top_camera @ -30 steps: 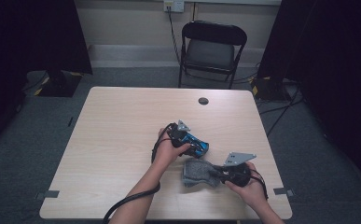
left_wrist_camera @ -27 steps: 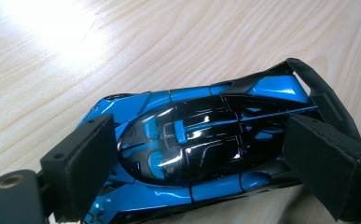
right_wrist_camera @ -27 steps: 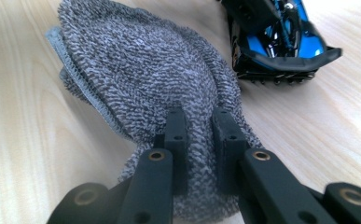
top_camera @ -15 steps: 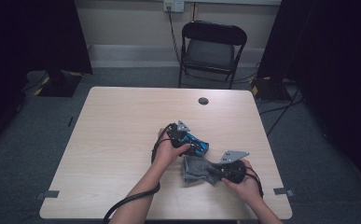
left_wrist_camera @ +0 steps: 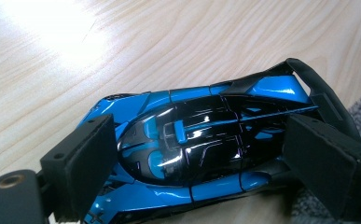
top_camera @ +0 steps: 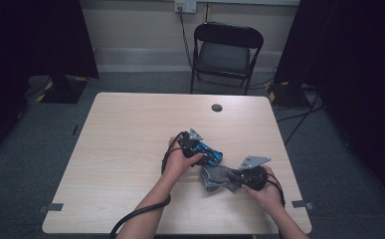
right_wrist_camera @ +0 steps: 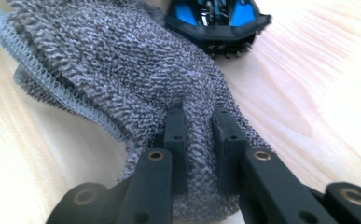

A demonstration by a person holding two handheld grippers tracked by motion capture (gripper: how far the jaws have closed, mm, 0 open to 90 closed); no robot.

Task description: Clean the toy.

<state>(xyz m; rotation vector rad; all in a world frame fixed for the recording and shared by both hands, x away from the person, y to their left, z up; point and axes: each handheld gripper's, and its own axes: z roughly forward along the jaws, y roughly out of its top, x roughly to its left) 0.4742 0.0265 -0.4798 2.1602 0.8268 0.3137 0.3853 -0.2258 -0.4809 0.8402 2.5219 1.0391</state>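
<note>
On pale wood, right gripper [right_wrist_camera: 200,140] pinches grey cloth [right_wrist_camera: 122,70]; left gripper [left_wrist_camera: 206,158] clasps blue toy car [left_wrist_camera: 201,140].

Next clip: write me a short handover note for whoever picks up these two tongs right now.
Left tongs: jaws on either side of the blue toy car, which sits on the table; real pressure is unclear.
Right tongs: shut on a fold of the grey cloth, which lies right beside the car.
Done: both things in hand.
Left: probably bring the cloth onto the car to wipe or cover it.
</note>
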